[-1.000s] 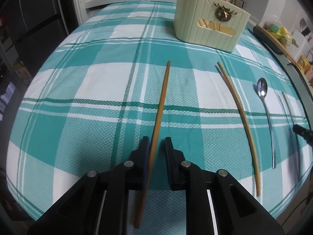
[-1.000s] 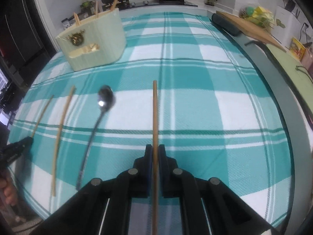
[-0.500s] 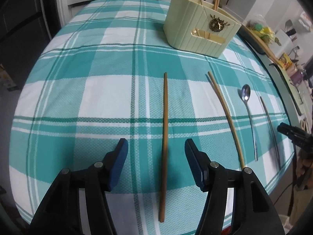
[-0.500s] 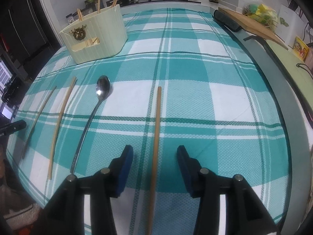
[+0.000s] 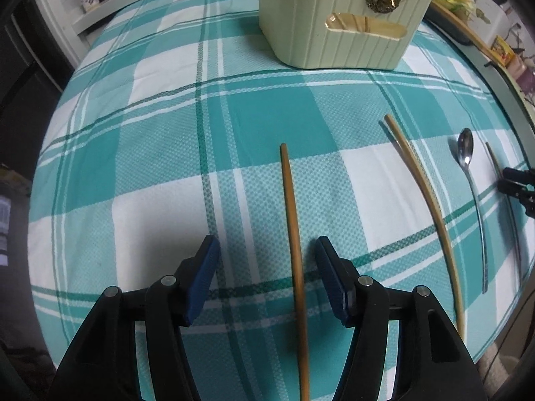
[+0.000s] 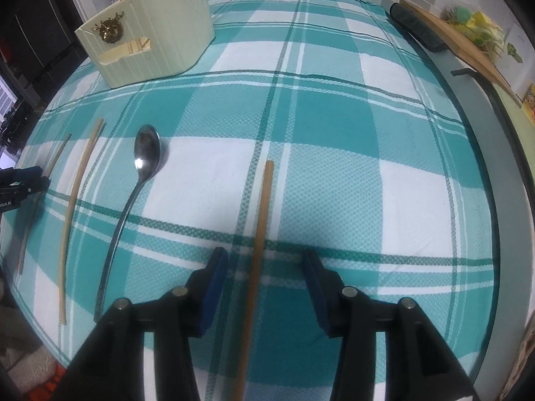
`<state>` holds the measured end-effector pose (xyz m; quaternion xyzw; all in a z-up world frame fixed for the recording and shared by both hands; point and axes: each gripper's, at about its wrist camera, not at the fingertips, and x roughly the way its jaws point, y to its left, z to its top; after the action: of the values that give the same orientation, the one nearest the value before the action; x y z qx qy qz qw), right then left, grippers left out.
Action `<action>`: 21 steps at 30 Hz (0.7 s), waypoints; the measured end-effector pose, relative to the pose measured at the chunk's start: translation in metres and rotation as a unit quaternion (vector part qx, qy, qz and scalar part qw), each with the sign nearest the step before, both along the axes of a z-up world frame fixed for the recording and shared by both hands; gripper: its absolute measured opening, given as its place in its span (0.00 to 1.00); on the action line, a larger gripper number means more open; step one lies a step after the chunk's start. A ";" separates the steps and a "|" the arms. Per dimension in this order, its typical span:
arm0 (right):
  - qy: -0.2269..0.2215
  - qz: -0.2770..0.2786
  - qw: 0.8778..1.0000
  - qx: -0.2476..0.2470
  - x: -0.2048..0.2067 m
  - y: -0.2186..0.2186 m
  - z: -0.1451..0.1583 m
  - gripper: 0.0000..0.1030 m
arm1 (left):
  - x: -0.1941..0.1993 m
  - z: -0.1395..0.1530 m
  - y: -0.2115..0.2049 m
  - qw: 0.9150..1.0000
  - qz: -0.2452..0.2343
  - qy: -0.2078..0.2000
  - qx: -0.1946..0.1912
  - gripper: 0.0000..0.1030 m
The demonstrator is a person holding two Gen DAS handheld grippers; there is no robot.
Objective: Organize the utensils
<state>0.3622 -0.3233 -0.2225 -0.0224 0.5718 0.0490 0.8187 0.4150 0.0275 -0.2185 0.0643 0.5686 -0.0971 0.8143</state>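
Note:
My left gripper (image 5: pixel 265 260) is open, its jaws either side of a brown chopstick (image 5: pixel 292 227) that lies on the checked tablecloth. A paler chopstick (image 5: pixel 424 200), a metal spoon (image 5: pixel 471 183) and a thin dark chopstick (image 5: pixel 493 157) lie to its right. My right gripper (image 6: pixel 265 270) is open around another brown chopstick (image 6: pixel 259 234). The spoon (image 6: pixel 133 193), the pale chopstick (image 6: pixel 75 200) and a thin chopstick (image 6: pixel 50 173) lie to its left. The cream utensil holder (image 5: pixel 337 16) stands at the back, and shows in the right wrist view (image 6: pixel 147 43) with chopsticks in it.
The teal checked tablecloth (image 6: pixel 334 117) covers the table. A dark roll (image 6: pixel 418 30) and a wooden board (image 6: pixel 468 46) lie along the right edge. The other gripper's tip shows at each view's side, in the left wrist view (image 5: pixel 518 183) and the right wrist view (image 6: pixel 20 180).
Both grippers were shut on their chopsticks a second ago and have opened. Both chopsticks now lie on the cloth between the jaws. Both grippers have moved closer to the holder.

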 end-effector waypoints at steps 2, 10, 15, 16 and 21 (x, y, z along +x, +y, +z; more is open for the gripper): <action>-0.001 0.011 1.000 -0.011 0.009 0.004 0.000 0.45 | 0.004 0.001 -0.005 1.000 -0.003 -0.002 0.006 0.47; 0.010 0.022 1.000 0.003 0.041 0.002 0.002 0.06 | 0.016 0.004 -0.023 1.000 -0.004 -0.016 0.002 0.04; -0.027 -0.007 0.999 0.045 0.044 -0.006 0.016 0.06 | 0.011 0.026 -0.018 0.998 0.015 -0.045 -0.035 0.04; -0.040 -0.010 0.998 0.052 0.041 -0.006 0.024 0.06 | 0.006 0.037 -0.017 0.997 0.014 -0.060 -0.041 0.04; -0.123 0.001 0.991 0.050 0.016 0.006 0.076 0.06 | -0.021 0.093 -0.006 0.989 0.014 -0.126 -0.073 0.04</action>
<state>0.3785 -0.3172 -0.1469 0.0121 0.4637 0.0756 0.8827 0.3937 0.0212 -0.1256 0.0082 0.4536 -0.1185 0.8832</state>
